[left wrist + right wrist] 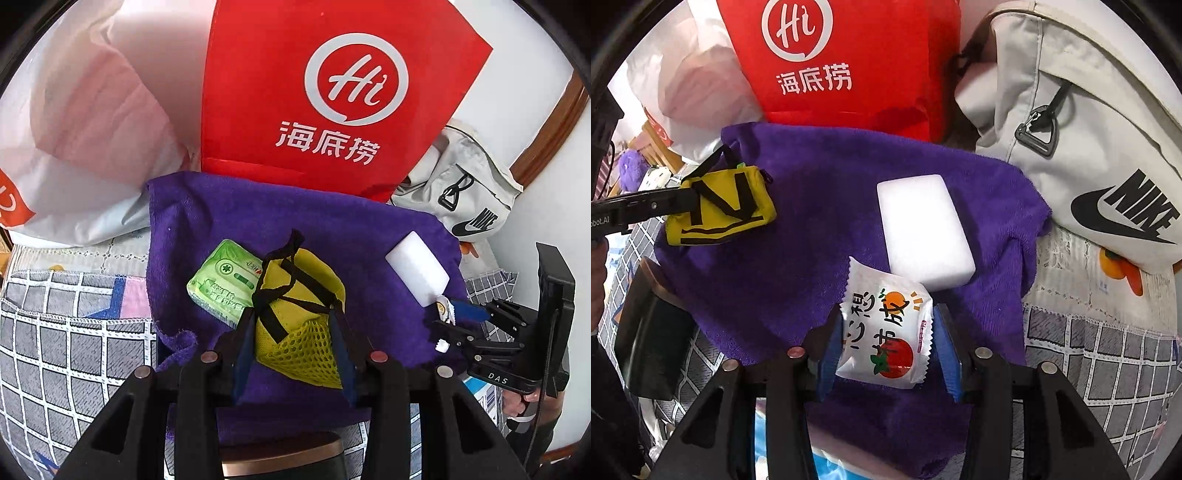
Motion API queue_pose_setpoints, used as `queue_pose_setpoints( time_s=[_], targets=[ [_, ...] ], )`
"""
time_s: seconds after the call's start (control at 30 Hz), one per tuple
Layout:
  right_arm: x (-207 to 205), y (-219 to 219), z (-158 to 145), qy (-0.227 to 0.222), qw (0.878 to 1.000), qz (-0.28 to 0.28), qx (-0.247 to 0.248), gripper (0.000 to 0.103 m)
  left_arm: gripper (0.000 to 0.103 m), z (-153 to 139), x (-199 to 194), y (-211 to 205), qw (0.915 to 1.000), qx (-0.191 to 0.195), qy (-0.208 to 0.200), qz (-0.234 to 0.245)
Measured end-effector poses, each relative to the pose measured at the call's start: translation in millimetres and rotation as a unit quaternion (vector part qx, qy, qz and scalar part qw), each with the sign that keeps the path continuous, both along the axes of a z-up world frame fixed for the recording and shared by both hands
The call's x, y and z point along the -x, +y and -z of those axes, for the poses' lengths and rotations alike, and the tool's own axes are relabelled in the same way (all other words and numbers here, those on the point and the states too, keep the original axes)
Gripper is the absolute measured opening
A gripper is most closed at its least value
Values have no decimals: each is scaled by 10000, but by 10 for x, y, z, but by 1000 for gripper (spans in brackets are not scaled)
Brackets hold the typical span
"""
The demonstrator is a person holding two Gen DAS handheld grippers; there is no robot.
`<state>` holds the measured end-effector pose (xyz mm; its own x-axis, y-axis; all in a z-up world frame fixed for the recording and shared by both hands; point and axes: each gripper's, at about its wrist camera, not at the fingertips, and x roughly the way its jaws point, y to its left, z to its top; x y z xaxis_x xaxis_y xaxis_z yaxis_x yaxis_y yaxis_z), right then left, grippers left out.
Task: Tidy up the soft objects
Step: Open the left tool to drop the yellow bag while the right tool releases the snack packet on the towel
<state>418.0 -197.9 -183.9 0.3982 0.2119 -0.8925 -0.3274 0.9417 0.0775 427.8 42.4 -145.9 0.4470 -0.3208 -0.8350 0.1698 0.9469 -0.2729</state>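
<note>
Left claw (295, 328) clamping yellow pouch (299, 314)

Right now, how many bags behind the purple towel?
3. White plastic bag at back left, red printed bag upright in the middle, pale grey Nike bag at back right. More may be hidden behind them.

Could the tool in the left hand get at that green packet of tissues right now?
Probably not yet. The left tool already has the yellow mesh pouch between its fingers, and the pouch overlaps the green tissue packet on the purple towel. It would need to set the pouch down first.
</note>
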Motion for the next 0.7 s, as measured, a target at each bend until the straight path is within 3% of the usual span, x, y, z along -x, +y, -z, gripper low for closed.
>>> queue_pose_setpoints(
  time_s=[0.17,0.23,0.37,0.7],
  targets=[
    [20,-13,-25,22,10000,28,-34,56,41,-1,18,-44,9999,-121,64,70],
    [39,-28,-64,33,9999,60,-95,63,50,-2,22,-47,9997,-229,125,1],
    [138,-51,-217,-231,9996,142,-105,69,59,-88,126,-28,9993,-365,70,-101],
    [637,-92,-645,-720,9960,490,-194,71,60,-472,580,122,9978,-416,-281,-443]
  ],
)
